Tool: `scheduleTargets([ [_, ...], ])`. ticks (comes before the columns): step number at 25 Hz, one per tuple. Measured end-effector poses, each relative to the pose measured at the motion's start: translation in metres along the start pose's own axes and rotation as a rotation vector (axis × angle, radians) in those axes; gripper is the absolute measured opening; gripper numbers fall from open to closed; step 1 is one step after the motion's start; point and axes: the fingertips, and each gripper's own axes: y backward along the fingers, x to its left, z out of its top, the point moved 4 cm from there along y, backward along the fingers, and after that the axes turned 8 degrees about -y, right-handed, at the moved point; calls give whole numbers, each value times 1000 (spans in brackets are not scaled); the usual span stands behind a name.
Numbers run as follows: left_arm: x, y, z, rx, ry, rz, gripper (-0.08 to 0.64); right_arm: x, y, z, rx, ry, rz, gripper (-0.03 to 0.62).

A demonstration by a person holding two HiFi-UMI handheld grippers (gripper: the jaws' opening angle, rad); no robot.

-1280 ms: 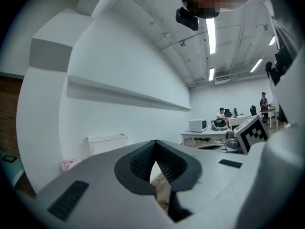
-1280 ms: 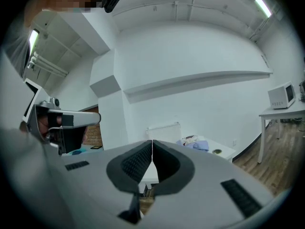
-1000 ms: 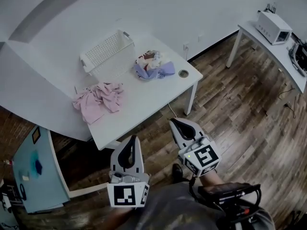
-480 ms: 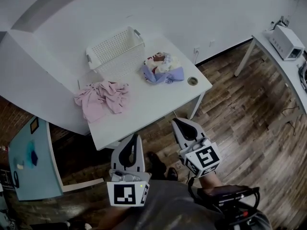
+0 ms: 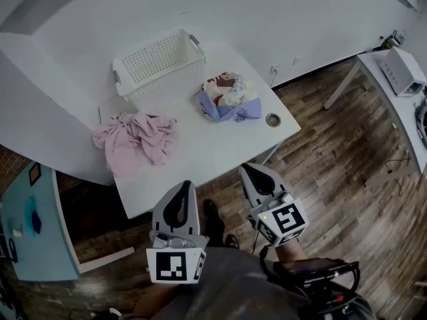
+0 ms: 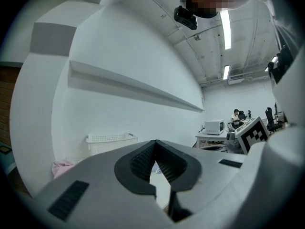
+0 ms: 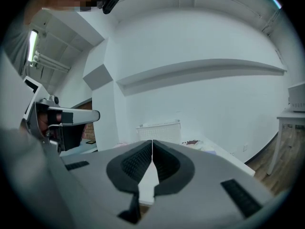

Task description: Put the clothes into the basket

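Note:
A white slatted basket [image 5: 160,69] stands empty at the back of the white table [image 5: 200,159]. A crumpled pink garment [image 5: 133,142] lies at the table's left front. To the basket's right lies a pile of lilac, white and red clothes [image 5: 229,99]. Both grippers hang over the wooden floor, short of the table's front edge. My left gripper [image 5: 183,185] is shut with nothing in it, and so is my right gripper [image 5: 247,170]. The left gripper view shows the basket [image 6: 110,140] and pink garment [image 6: 62,167] far ahead. In the right gripper view, the basket [image 7: 158,128] stands beyond the shut jaws.
A round cable hole [image 5: 272,119] sits at the table's right front corner. A second white table with a white appliance [image 5: 403,69] stands at the far right. A teal desk [image 5: 30,225] is at the lower left. My shoes [image 5: 212,219] show on the wooden floor.
The head view has shifted, and the table now sits a little closer to the grippers. Both grippers stay shut and empty in nearly the same place.

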Motion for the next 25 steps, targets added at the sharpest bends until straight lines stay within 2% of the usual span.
scheduleTargets([
  [9, 58, -63, 5, -21, 49, 15, 9, -14, -80, 27, 12, 53, 10, 9],
  [18, 118, -115, 19, -91, 49, 41, 9, -18, -155, 61, -17, 108, 32, 9],
  [25, 138, -142, 21, -110, 39, 32, 9, -25, -187, 72, -42, 125, 36, 9],
])
